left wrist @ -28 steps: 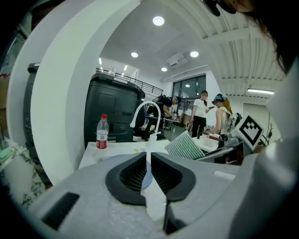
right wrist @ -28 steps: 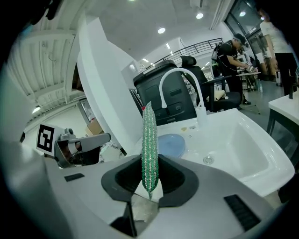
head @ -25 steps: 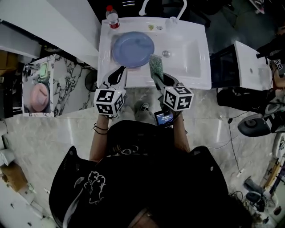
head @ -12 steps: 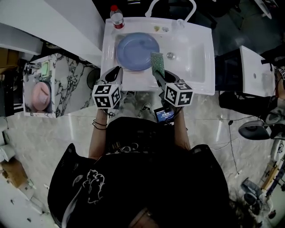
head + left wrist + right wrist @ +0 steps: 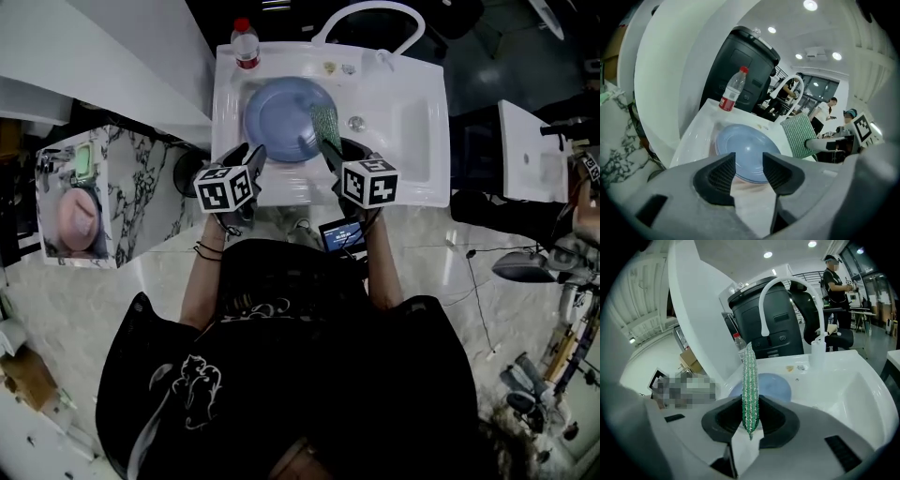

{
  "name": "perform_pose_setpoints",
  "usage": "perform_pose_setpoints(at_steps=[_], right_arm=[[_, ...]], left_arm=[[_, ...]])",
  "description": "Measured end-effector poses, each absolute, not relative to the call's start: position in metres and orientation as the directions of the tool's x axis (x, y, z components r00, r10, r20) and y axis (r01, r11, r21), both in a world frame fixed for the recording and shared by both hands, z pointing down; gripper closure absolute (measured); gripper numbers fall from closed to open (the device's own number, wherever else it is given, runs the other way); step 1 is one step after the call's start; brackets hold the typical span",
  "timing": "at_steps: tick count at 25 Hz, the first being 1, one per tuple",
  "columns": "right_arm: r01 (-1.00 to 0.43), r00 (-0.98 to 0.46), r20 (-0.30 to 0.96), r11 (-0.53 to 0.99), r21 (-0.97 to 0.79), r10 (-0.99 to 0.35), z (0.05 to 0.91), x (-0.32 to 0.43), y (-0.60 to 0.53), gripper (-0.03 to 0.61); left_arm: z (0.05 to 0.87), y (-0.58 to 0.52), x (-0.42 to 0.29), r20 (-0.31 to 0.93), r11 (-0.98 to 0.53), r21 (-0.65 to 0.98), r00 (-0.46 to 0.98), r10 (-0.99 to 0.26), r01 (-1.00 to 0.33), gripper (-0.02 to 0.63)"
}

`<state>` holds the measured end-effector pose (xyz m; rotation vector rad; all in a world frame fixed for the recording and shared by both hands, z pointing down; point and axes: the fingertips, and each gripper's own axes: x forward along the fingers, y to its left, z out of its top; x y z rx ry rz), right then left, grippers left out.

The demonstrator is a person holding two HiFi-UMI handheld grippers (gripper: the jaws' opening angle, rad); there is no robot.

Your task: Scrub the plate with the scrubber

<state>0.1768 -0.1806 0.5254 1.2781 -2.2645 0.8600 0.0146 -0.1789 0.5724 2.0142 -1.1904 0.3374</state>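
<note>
Your left gripper (image 5: 749, 161) has just been opening its jaws. They stand apart with nothing between them, just short of the near edge of the blue plate (image 5: 279, 117). The plate lies flat in the left part of the white sink (image 5: 417, 141). Your right gripper (image 5: 751, 416) has its jaws clamped on the green scrubber (image 5: 749, 380), held upright by the plate's right edge. 1 bottle (image 5: 245, 42) stands at the sink's far left corner.

Basin of sink (image 5: 412, 122) right of plate (image 5: 281, 117): open room. Bottle (image 5: 246, 42) stands in far-left corner. Faucet (image 5: 763, 310) arches over far rim. White panel (image 5: 112, 47) crowds left side.
</note>
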Motion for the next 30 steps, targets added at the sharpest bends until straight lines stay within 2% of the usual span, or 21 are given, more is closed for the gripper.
perform_pose_setpoints(at_steps=[4, 9, 15, 17, 22, 25, 30], right_arm=[[-0.865, -0.482, 0.657, 0.434, -0.252, -0.58, 0.54, 0.168, -0.205, 0.491], [-0.853, -0.449, 0.727, 0.49, -0.177, -0.519, 0.564, 0.153, -0.233, 0.491], [-0.845, -0.376, 0.792, 0.528, -0.081, -0.481, 0.595, 0.143, -0.268, 0.491], [-0.851, -0.33, 0.812, 0.524, -0.035, -0.482, 0.604, 0.144, -0.279, 0.491], [-0.868, -0.242, 0.837, 0.495, 0.04, -0.491, 0.619, 0.146, -0.301, 0.492], [-0.868, -0.22, 0.839, 0.493, 0.065, -0.498, 0.62, 0.142, -0.311, 0.492], [-0.783, -0.234, 0.84, 0.607, 0.135, -0.489, 0.618, 0.115, -0.316, 0.492]], left_arm=[[0.595, -0.184, 0.012, 0.601, -0.209, 0.528, 0.536, -0.593, -0.823, 0.393], [0.616, -0.191, 0.009, 0.627, -0.09, 0.591, 0.527, -0.574, -0.801, 0.387], [0.639, -0.198, 0.002, 0.68, -0.052, 0.57, 0.507, -0.53, -0.82, 0.391], [0.646, -0.199, -0.001, 0.694, -0.02, 0.577, 0.503, -0.515, -0.816, 0.425], [0.652, -0.2, -0.004, 0.661, 0.054, 0.659, 0.543, -0.517, -0.75, 0.442], [0.653, -0.2, -0.005, 0.66, 0.051, 0.656, 0.539, -0.523, -0.753, 0.445], [0.651, -0.202, -0.007, 0.669, 0.015, 0.618, 0.516, -0.536, -0.786, 0.446]])
